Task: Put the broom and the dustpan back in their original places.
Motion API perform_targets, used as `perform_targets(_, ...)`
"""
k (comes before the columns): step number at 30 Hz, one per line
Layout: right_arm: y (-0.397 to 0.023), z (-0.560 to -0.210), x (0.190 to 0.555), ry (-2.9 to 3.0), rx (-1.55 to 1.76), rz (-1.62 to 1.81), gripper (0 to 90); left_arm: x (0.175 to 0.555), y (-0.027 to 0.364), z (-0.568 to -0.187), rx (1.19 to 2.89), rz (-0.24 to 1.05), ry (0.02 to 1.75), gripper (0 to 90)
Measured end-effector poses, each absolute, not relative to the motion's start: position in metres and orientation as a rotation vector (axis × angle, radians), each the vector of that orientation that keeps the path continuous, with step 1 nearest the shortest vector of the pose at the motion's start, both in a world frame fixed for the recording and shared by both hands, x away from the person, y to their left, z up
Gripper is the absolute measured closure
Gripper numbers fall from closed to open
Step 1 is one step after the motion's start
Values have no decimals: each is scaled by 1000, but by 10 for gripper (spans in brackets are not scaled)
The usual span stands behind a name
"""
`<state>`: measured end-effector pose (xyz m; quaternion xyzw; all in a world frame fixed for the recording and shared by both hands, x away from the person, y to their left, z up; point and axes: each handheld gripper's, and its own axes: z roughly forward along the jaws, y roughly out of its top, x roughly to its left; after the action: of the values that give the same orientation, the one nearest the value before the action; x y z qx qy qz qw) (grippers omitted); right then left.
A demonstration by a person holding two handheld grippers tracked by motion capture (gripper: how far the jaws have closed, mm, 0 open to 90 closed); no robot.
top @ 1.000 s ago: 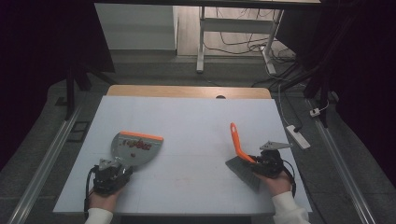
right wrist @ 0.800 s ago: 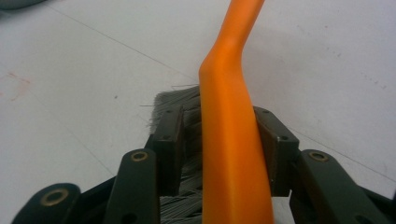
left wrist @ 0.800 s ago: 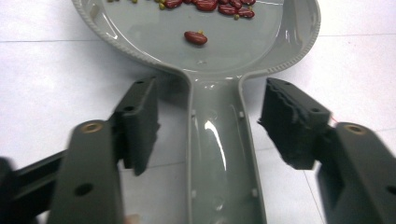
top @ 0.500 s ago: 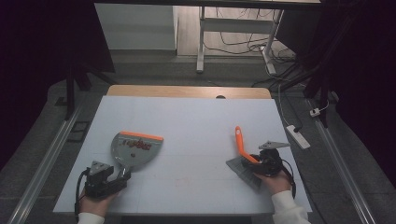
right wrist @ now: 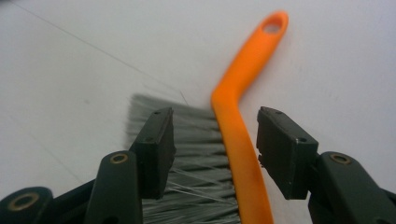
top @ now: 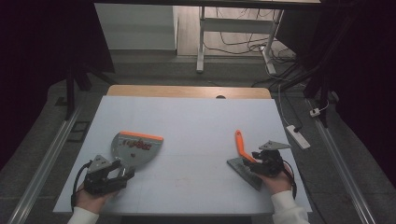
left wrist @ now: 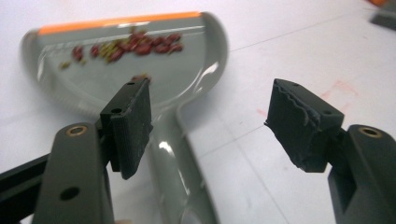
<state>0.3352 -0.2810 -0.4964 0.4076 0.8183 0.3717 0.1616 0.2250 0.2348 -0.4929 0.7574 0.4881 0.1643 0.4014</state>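
left claw [left wrist: 210,126] open over dustpan [left wrist: 140,74] handle; right claw [right wrist: 215,149] open astride brush [right wrist: 243,107] handle

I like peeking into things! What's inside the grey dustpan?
Inside the grey dustpan, a little heap of red and yellowish bits lies near its orange edge. One black jaw covers a small patch of the pan, so that spot stays hidden.

The high view is looking forward and down on the white table [top: 196,121] from above the person's side. The left gripper view is sitting close over the grey dustpan [left wrist: 154,93], which is also showing at the high view's left. The right gripper view is peering closely along the orange-handled brush [right wrist: 238,116] (likewise shared).
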Motion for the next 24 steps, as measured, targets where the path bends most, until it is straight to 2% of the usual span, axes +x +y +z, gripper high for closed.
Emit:
perform_targets(8, -276, -485, 323, 2353, 1043, 1180, 482, 248, 230, -492, 1980, 353, 1113, 331)
perform_targets(24, -273, -487, 300, 2413, 879, 1213, 483, 245, 227, -499, 2017, 325, 1084, 341)
